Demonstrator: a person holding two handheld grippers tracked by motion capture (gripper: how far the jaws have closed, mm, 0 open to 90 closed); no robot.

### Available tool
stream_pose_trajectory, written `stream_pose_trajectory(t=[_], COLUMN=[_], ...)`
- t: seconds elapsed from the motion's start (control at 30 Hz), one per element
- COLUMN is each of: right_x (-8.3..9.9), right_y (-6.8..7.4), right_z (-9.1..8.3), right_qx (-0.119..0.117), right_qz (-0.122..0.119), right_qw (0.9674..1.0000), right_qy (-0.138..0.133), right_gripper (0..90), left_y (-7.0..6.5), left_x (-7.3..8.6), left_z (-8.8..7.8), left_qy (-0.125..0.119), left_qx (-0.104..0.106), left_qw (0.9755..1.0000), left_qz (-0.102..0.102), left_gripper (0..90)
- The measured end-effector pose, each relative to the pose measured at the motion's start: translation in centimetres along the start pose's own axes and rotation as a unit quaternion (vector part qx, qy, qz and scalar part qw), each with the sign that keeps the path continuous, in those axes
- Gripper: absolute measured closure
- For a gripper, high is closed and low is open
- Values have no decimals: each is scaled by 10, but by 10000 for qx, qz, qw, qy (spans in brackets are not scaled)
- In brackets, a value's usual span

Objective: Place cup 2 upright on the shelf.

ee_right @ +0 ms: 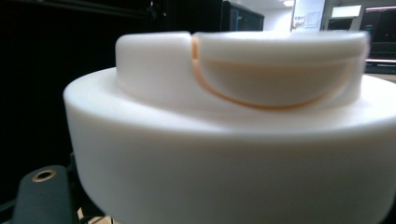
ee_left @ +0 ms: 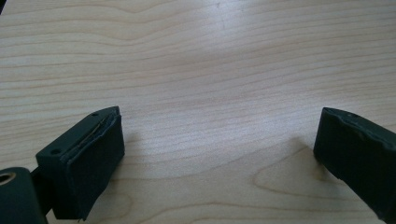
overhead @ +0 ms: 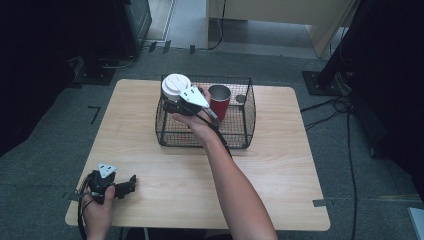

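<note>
Right tool (overhead: 172, 102) pinches a white lidded cup (overhead: 175, 86) over the wire basket (overhead: 247, 125); left tool (overhead: 131, 181) rests spread on the table (overhead: 280, 165).

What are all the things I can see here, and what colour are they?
table: one, light wood, middle of the floor
basket: one, black wire, far middle of the table
cup: one, red, standing inside the basket
lid: one, white, over the basket's left corner, held by the right hand-held gripper
cables: several, black, on the grey floor at the right
left hand-held gripper: one, black, near left of the table, jaws open
right hand-held gripper: one, black with grey plate, shut on the lid
</note>
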State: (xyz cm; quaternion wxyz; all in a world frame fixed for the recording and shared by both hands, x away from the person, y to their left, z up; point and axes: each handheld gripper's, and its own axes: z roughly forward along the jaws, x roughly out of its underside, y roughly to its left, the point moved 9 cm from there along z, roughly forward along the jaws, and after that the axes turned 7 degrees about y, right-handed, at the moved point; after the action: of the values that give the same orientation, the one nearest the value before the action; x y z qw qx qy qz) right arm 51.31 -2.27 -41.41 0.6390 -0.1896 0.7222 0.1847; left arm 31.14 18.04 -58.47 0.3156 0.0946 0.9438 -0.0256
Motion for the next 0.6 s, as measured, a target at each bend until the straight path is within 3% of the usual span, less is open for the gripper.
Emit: stream_pose_trajectory(t=[0.23,0.53,0.6], right_x=[9,19,21], right_y=[4,4,3], right_z=[10,18,19], right_qx=[-173,-144,-163], right_qz=[48,12,123], right_qw=[9997,9992,9989], right_qy=[140,372,415], right_gripper=[156,156,156], left_y=[0,0,0], left_x=[0,0,0], left_z=[0,0,0], left_qy=[-1,0,1], left_qx=[0,0,1], left_qw=[10000,10000,10000], left_qz=[-1,-1,0], left_gripper=[25,25,25])
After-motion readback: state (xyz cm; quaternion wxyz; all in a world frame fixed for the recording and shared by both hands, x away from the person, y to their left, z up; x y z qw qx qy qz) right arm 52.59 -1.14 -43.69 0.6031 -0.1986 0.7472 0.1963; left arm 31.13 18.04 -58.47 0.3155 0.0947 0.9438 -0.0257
